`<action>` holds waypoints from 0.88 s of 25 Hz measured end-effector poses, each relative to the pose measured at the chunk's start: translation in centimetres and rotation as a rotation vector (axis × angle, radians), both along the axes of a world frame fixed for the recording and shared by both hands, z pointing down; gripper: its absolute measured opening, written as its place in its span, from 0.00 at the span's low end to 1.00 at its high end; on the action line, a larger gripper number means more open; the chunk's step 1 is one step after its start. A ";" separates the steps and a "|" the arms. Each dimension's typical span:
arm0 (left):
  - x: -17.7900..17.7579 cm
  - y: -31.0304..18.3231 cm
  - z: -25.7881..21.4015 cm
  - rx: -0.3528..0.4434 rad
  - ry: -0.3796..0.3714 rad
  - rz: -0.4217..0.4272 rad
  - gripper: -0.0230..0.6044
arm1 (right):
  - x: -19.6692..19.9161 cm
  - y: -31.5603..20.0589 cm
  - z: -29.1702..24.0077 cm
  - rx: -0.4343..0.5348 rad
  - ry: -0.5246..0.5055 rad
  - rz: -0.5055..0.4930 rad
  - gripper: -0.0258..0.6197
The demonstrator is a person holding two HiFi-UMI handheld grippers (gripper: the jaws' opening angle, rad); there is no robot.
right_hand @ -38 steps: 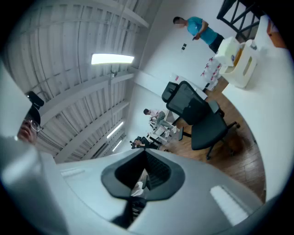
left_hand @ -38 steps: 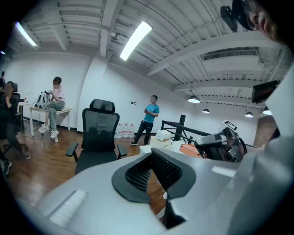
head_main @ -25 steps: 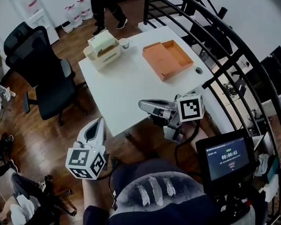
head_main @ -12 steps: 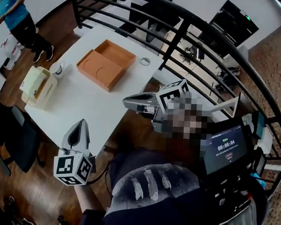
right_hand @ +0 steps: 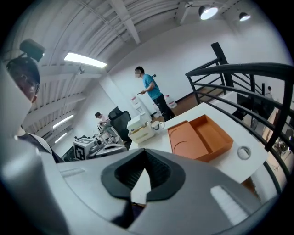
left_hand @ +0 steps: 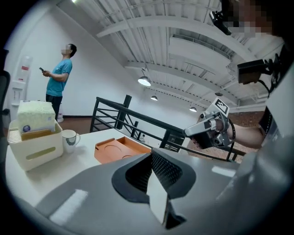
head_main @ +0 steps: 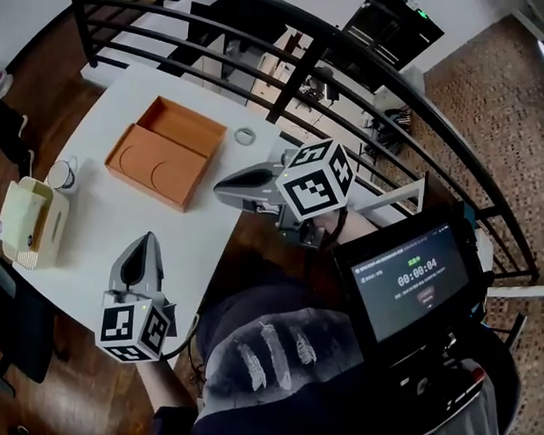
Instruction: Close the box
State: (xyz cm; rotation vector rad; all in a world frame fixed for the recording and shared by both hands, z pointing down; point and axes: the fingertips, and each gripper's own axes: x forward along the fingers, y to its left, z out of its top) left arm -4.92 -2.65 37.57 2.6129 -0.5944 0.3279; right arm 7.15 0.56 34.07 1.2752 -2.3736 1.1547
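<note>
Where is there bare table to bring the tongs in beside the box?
Widest bare stretch: the near part of the table, between the orange box and the near edge. A narrower strip runs between box and mug. Tighter: the right side, where a ring lies close beside the box, and the left end, with the basket.

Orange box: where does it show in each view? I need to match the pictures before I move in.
Head view: orange box at upper left, lying open.
Left gripper view: orange box left of centre, slightly below the middle.
Right gripper view: orange box right of centre.
Shared landmark: the white mug.
</note>
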 end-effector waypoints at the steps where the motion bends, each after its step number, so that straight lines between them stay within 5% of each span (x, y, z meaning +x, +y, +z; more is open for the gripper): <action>1: -0.2 -0.8 0.3 -0.009 0.002 -0.024 0.06 | -0.2 -0.9 0.1 -0.003 0.017 -0.026 0.05; 7: 0.0 -4.2 1.0 0.003 -0.026 -0.127 0.06 | 0.4 -6.3 1.4 -0.020 0.110 -0.190 0.05; 13: 2.2 -7.0 2.1 0.019 -0.146 -0.295 0.06 | 1.8 -12.0 3.5 -0.007 0.044 -0.397 0.05; 20: 9.0 -9.4 5.1 -0.014 -0.355 -0.512 0.06 | 11.3 -17.0 7.6 -0.007 0.062 -0.589 0.05; 22: 10.7 -9.4 5.9 -0.028 -0.431 -0.553 0.06 | 15.4 -17.8 8.9 -0.006 0.148 -0.645 0.05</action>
